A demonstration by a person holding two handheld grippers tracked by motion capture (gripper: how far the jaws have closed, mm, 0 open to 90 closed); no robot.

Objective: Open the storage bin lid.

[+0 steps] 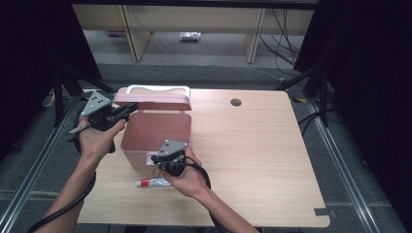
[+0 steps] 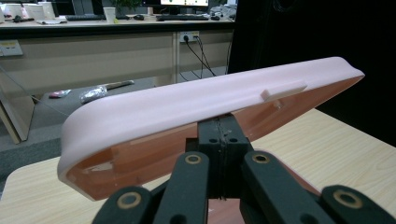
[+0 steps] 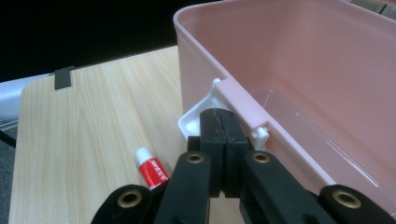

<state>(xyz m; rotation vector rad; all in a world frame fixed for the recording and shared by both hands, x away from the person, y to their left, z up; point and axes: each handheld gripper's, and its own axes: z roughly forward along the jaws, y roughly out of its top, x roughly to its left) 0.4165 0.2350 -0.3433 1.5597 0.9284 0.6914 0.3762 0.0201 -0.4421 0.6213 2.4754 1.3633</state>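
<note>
1. High view: a pink box [image 1: 156, 136] stands open on the left part of the wooden tabletop [image 1: 252, 160]. Its lid [image 1: 151, 98], with a white handle [image 1: 158, 89] along the top, is tipped up at the far side. The left hand-held gripper [image 1: 127, 110] meets the lid's left end. The right hand-held gripper [image 1: 156, 158] sits at the box's near wall, by a white latch. A small red and white tube [image 1: 154, 182] lies on the tabletop just in front of the box, close beside the right hand [image 1: 187, 179].

2. Left gripper view: the left hand-held gripper [image 2: 223, 135] has its jaws pressed together on the edge of the pink lid [image 2: 187, 112], which slants across the picture with its inner side facing down. The tabletop [image 2: 345, 149] lies beneath.

3. Right gripper view: the right hand-held gripper [image 3: 218, 121] has its jaws closed flat against each other, tips at the white latch [image 3: 198, 120] on the box's rim [image 3: 243, 100]. Whether they pinch the latch or merely press on it is hard to tell. The tube [image 3: 150, 170] lies just left of the jaws.
</note>
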